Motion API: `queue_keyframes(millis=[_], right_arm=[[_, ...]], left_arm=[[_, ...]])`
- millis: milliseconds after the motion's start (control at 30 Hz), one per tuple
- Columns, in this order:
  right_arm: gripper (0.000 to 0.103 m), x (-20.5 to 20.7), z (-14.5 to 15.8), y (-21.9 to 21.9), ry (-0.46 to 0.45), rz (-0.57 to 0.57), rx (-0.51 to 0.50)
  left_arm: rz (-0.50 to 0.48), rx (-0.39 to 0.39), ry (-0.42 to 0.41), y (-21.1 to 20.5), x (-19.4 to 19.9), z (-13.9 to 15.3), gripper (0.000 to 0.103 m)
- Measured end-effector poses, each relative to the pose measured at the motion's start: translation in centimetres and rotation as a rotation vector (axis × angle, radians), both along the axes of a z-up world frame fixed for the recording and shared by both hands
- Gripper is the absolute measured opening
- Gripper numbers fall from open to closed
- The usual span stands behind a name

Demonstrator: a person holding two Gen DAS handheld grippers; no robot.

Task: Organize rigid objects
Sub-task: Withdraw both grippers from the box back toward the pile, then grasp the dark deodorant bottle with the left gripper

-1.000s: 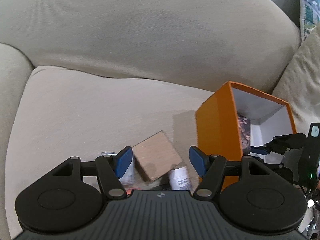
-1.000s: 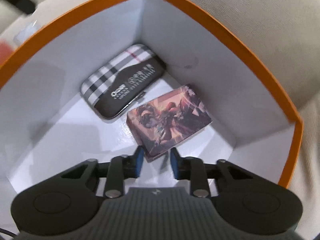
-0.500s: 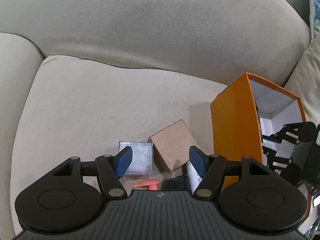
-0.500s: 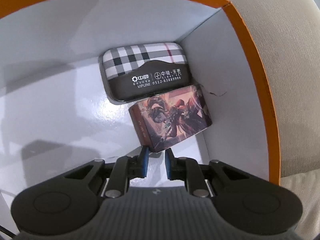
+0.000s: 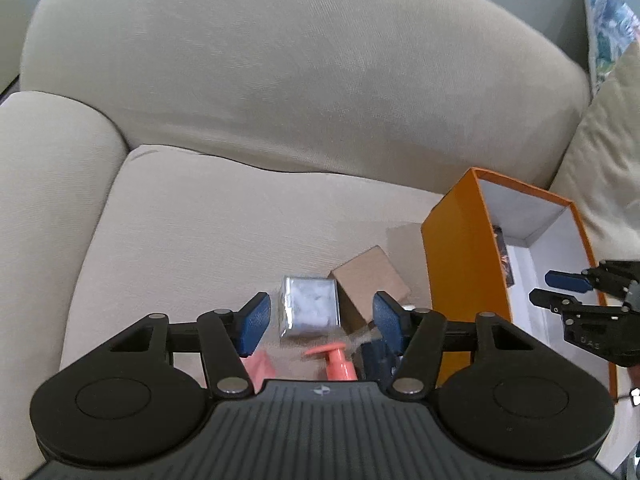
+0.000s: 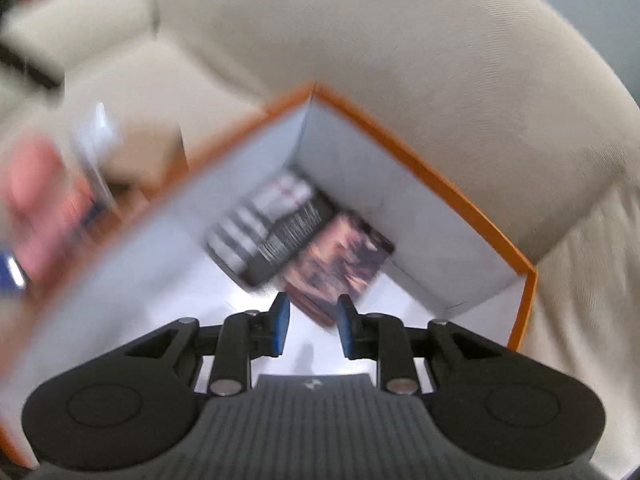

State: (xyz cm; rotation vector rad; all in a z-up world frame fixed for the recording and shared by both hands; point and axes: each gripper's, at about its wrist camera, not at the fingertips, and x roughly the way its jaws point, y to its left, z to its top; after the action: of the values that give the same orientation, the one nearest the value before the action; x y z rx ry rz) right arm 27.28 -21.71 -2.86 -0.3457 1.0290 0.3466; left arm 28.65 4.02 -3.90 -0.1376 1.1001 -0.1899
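An orange box [image 5: 456,272] with white walls stands on the sofa seat. On its floor lie a plaid tin case [image 6: 264,232] and a picture-printed box [image 6: 340,264]. My right gripper [image 6: 312,322] hovers above them, its jaws opening, with only the picture box's corner showing far below the gap. It also appears over the box as my right gripper [image 5: 560,291]. My left gripper [image 5: 320,324] is open and closing slightly above a clear plastic box [image 5: 310,306], a brown cardboard box [image 5: 370,284] and a coral pump bottle [image 5: 336,362]. It touches none of them.
The beige sofa back [image 5: 320,80] rises behind the seat, and an armrest [image 5: 48,180] bounds the left. A beige cushion [image 5: 600,160] leans beside the orange box under a patterned pillow [image 5: 608,28]. Bare seat fabric [image 5: 220,232] spreads left of the objects.
My right gripper widened off the picture box's corner, rolled and rose inside the orange box. My left gripper pulled back and up, bringing the clear box and pump bottle into view, its jaws narrowing.
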Motion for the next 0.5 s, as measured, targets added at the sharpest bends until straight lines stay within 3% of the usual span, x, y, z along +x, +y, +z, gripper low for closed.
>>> queue_keyframes(millis=[133, 233, 367, 500], right_arm=[[0.03, -3.4, 3.2, 2.3, -0.06, -0.122, 0.145], [0.03, -5.7, 4.4, 4.9, -0.088, -0.146, 0.189], [0.028, -8.7, 4.3, 9.2, -0.101, -0.136, 0.164], [0.021, -10.3, 2.1, 12.0, -0.08, -0.13, 0.085]], left_arm=[[-0.002, -0.014, -0.008, 0.5, -2.4, 0.4, 0.059], [-0.024, -0.057, 0.013, 0.5, -4.0, -0.2, 0.049], [-0.045, -0.095, 0.08, 0.1, -5.4, -2.1, 0.035], [-0.06, -0.131, 0.12, -1.1, -5.6, -3.7, 0.032]])
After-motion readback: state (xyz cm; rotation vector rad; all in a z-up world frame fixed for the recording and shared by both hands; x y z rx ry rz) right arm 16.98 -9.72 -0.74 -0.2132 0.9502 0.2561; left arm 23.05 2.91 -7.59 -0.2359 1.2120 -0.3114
